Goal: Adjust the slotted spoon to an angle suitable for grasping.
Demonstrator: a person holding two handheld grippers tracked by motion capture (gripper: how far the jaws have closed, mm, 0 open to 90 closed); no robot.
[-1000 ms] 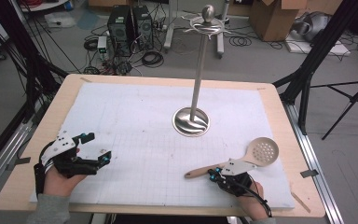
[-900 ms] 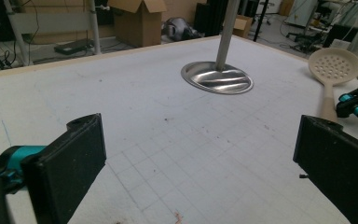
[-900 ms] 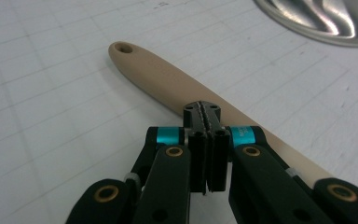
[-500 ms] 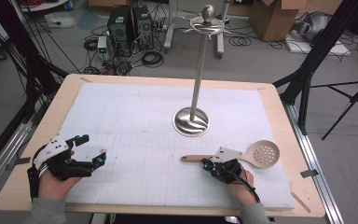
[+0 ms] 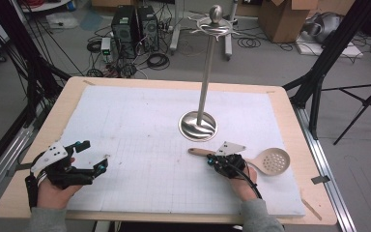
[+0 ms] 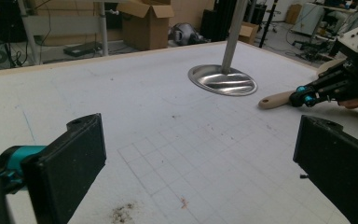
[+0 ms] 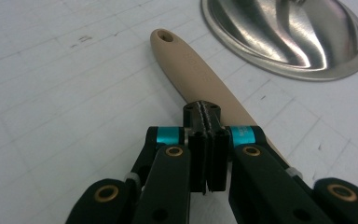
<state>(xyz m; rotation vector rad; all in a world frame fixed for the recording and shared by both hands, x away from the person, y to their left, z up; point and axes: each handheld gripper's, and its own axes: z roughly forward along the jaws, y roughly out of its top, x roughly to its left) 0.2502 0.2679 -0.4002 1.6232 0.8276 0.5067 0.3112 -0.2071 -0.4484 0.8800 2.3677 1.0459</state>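
A beige slotted spoon [image 5: 275,161] lies flat on the white mat, right of centre, its handle [image 7: 191,65] pointing left toward the steel stand's round base [image 5: 198,125]. My right gripper [image 5: 211,158] sits over the handle's middle; in the right gripper view [image 7: 207,116] its jaws are pressed together with nothing between them, and the handle passes underneath. My left gripper [image 5: 94,154] rests at the mat's front left, open wide [image 6: 200,172] over bare mat. From there the right gripper [image 6: 303,95] appears beside the handle's end [image 6: 275,100].
A tall steel stand [image 5: 207,72] with hooks near its top rises from the base [image 6: 222,80] at mid-table. The white gridded mat [image 5: 140,121] covers a wooden tabletop [image 5: 290,111]. Boxes, cables and computers lie on the floor beyond.
My right gripper has slid left along the spoon's handle, toward its end near the stand's base. The left gripper has shifted slightly and stays open.
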